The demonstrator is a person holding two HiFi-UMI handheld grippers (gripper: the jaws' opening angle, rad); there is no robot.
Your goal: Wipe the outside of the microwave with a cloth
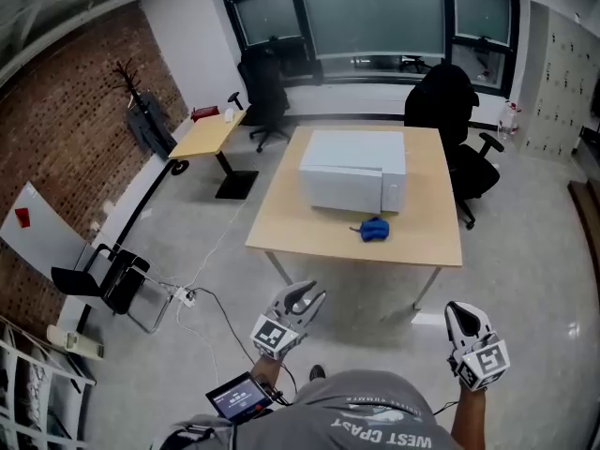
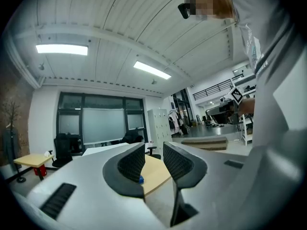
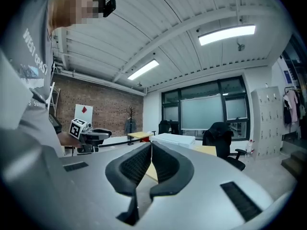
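1. So, the white boxy microwave [image 1: 352,172] sits on the light wooden desk [image 1: 422,242], with the crumpled blue cloth [image 1: 375,229] just in front. Panel markings are too small to read.
2. The grey shirt [image 1: 375,420] print reads "WEST", and the rest is unclear.
3. Jaws: left hand-held gripper [image 1: 309,295] slightly apart, right hand-held gripper [image 1: 461,312] together, both empty.

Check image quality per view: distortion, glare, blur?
Head view: sharp, evenly lit, microwave and blue cloth small but clear. Left gripper view: strong fisheye, dark corners, ceiling lamp blown out. Right gripper view: same fisheye, ceiling lamp blown out.
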